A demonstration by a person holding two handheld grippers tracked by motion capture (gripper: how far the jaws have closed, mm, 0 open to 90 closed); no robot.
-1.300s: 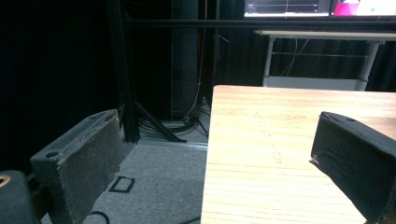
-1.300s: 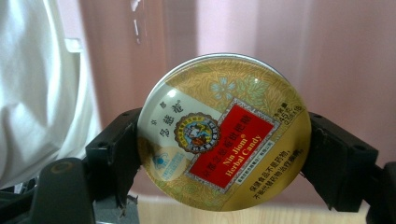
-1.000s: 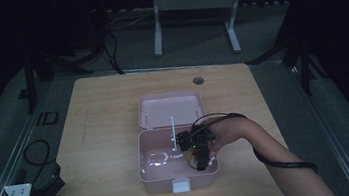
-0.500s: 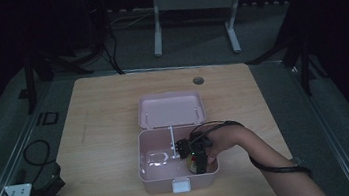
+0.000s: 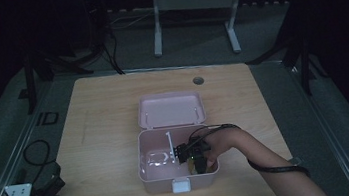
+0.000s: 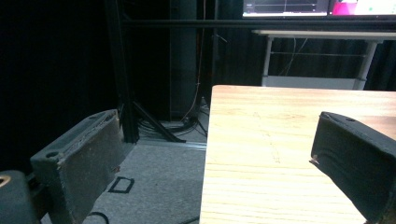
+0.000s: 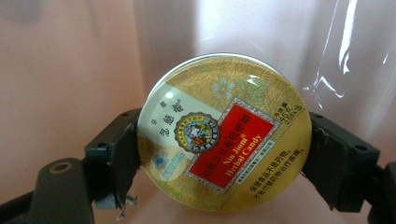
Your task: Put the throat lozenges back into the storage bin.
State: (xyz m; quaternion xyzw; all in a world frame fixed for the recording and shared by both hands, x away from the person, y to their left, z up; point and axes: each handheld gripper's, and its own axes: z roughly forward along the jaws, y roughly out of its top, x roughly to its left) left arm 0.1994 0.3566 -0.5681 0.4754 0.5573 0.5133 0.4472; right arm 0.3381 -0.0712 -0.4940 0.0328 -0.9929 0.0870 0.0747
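A round candy tin (image 7: 224, 133), gold with a red label reading "Nin Jiom Herbal Candy", is clamped by its rim between the two jaws of the right hand-held gripper (image 7: 224, 158). In the right gripper view the tin is seen face-on against pink wall, with a sheet of clear plastic film (image 7: 336, 60) just behind it to one side. In the high view the same right hand-held gripper (image 5: 196, 159) is lowered inside the right half of an open pink box (image 5: 144, 177), near its front wall; the tin itself is too small to make out there.

Step judged in hand: placing the tin into the box. Whether the tin already rests on the box floor cannot be told. The next move would call for a short lowering until the tin is seated, then a release of the jaws and a straight lift clear of the walls, without dragging the plastic.

Box contents: a clear, crumpled plastic piece (image 5: 157, 158) is noted in the left half; a white upright strip (image 5: 168, 140) stands near the back wall. The hinged lid (image 5: 170, 109) lies folded back flat on the table (image 5: 99, 117). A white latch (image 5: 180, 184) is seen on the front.

The left hand-held gripper (image 5: 36, 195) is held off the front-left corner of the table, well apart from the box; its jaws are spread wide with nothing between them, as seen in the left gripper view (image 6: 210, 158).
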